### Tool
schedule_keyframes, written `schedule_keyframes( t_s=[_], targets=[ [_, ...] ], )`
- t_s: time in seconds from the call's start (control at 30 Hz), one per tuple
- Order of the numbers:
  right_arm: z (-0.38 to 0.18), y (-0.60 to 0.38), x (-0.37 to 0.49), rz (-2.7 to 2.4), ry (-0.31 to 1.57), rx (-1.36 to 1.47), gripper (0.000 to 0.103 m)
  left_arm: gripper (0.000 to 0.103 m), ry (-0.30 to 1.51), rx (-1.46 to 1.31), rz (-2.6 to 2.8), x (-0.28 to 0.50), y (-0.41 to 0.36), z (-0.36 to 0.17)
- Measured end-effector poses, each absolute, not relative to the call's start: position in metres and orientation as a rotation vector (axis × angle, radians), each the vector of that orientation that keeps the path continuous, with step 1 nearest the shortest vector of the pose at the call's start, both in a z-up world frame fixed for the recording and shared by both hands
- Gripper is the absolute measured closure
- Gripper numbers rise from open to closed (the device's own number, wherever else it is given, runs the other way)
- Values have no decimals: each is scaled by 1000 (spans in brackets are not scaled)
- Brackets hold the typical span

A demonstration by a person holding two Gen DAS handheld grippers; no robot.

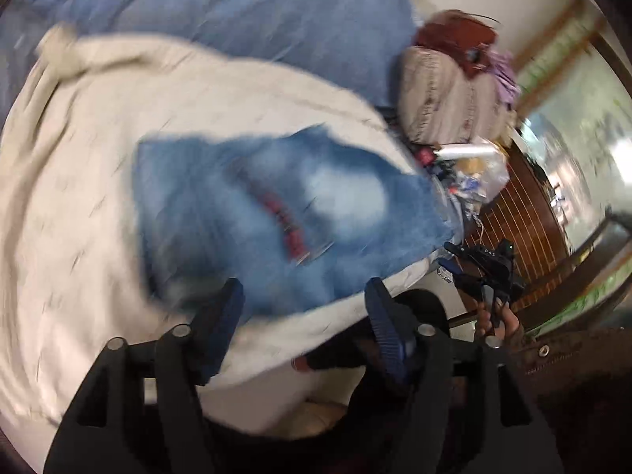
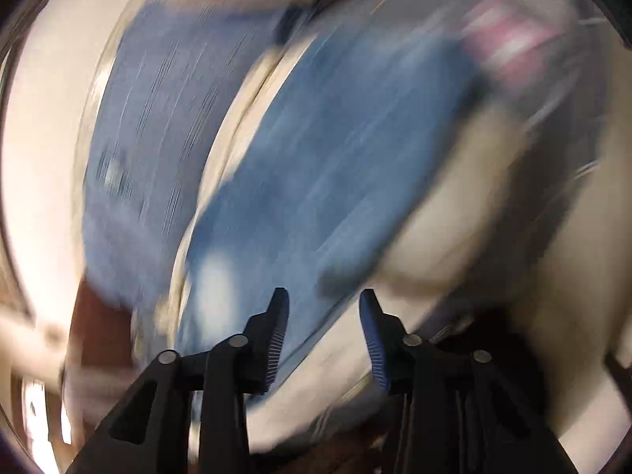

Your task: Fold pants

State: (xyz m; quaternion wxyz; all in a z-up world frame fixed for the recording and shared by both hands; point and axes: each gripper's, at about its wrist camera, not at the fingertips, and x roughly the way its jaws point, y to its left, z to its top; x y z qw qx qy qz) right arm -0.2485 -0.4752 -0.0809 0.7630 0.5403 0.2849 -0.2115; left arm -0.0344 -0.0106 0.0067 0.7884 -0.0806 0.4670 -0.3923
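Note:
Blue faded jeans (image 1: 276,205) lie folded in a compact stack on a cream blanket (image 1: 79,197), with a red label showing on top. My left gripper (image 1: 304,296) is open and empty, just above the near edge of the jeans. The right gripper shows in the left wrist view (image 1: 486,268), held in a hand off the right edge of the bed. In the right wrist view the jeans (image 2: 335,166) are a blurred blue slab ahead, and my right gripper (image 2: 324,300) is open and empty over their near end. Both views are motion-blurred.
A blue sheet (image 1: 237,8) covers the bed behind the blanket. A pile of pillows and clothes (image 1: 454,91) and a cluttered heap with plastic bags (image 1: 470,173) sit at the right. Wooden floor (image 1: 521,233) lies beyond. A pink striped item (image 2: 509,47) is at the far right.

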Motion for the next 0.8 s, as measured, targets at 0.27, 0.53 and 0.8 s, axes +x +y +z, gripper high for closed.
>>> schedule_keyframes(
  t_s=[0.27,0.53,0.8],
  targets=[
    [-113,-542,-249,-386,495,1254,41,27,1012,142,-903,1,-181,30],
    [-130,-553,-215,-193,354,1227,41,27,1126,392,-993,47,-411,5],
    [-140,-563,-219,-83,315,1238,50,27,1323,473,-1028,74,-524,-56]
  ],
)
